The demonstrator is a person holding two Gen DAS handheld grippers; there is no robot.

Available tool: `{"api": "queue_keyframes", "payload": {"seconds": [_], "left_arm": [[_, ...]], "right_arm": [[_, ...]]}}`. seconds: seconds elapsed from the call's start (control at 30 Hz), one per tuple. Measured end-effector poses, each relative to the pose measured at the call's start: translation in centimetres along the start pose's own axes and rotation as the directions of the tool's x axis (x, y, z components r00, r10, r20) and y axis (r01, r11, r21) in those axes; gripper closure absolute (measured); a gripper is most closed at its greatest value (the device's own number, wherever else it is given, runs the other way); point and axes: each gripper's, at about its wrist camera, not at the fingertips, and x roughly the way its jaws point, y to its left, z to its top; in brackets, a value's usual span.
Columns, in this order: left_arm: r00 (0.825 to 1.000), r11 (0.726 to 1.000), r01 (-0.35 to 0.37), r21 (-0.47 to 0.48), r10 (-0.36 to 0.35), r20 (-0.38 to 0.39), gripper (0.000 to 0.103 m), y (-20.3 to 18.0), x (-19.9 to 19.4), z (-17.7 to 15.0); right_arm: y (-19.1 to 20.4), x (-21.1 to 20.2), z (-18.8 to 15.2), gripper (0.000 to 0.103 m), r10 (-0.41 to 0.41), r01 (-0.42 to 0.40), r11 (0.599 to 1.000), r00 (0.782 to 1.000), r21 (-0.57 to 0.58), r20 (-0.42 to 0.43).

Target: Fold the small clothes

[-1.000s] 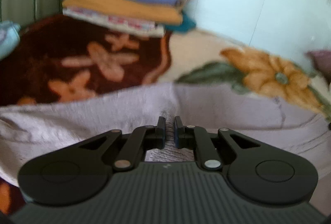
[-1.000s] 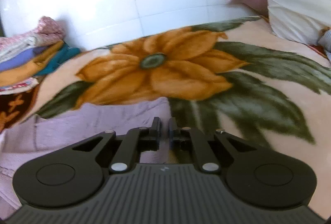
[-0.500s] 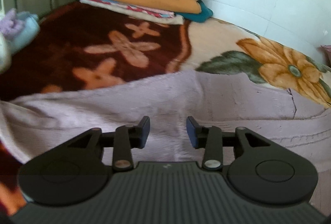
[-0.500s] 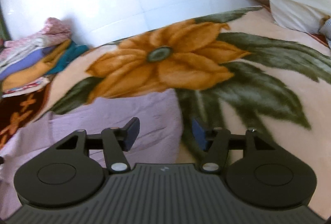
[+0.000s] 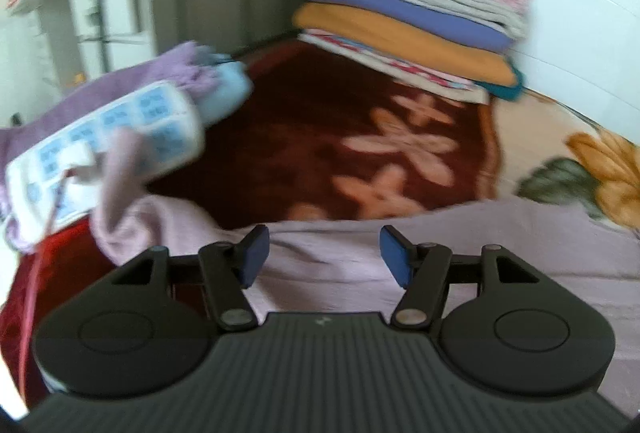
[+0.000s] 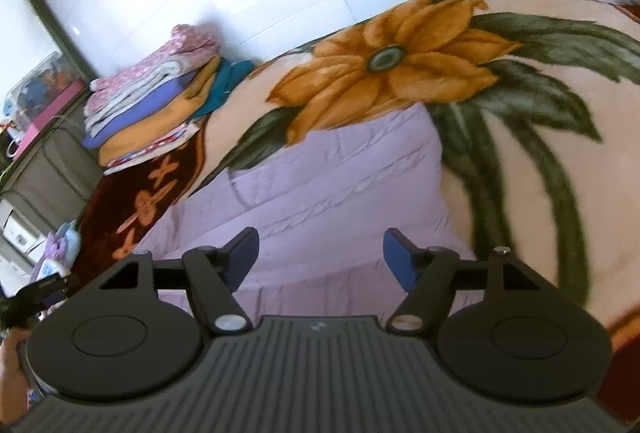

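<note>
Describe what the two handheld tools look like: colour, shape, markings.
Both match: the left tool and right tool have a dark grey ribbed body, two round black discs, black linkage arms with silver pivot pins, blue pads on the fingers, and a small pale logo. No cables or sleeves show.

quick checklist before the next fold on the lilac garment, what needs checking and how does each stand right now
1. Left tool let go of the lilac garment: ok, jaws have just been opening, nothing between them.
2. Right tool let go: ok, jaws have just been opening, nothing between them.
3. Garment flat on the blanket: ok in the right wrist view.
4. Garment's left end flat: not ok, it bunches up beside the loose clothes.
5. Folded stack apart from the garment: ok.
6. Near hem aligned: cannot tell, hidden under the tools.
</note>
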Motion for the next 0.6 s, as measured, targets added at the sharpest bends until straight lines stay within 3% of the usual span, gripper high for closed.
{"api": "queue_keyframes", "payload": {"seconds": [0.23,0.37,0.43,0.6], "left_arm": [[0.994,0.988,-0.102,-0.119,0.097,-0.043,0.039,4.2,2.3,-0.8],[0.995,0.985,-0.093,-0.148,0.087,-0.049,0.038,5.1,3.5,-1.3],[0.996,0.986,-0.081,-0.147,0.077,-0.035,0.026,5.1,3.8,-1.3],[0.995,0.981,-0.101,-0.167,0.096,-0.039,0.024,4.5,3.5,-1.5]], "right_arm": [[0.2,-0.6,-3.1,0.025,-0.037,0.037,0.999,0.999,0.018,-0.021],[-0.6,-0.2,-3.8,0.025,-0.052,0.055,0.996,0.997,0.072,-0.048],[-1.0,-0.2,-4.0,0.025,-0.060,0.064,0.995,0.997,0.080,-0.049],[-1.0,-1.0,-4.9,0.025,-0.062,0.066,0.993,0.997,0.099,-0.041]]}}
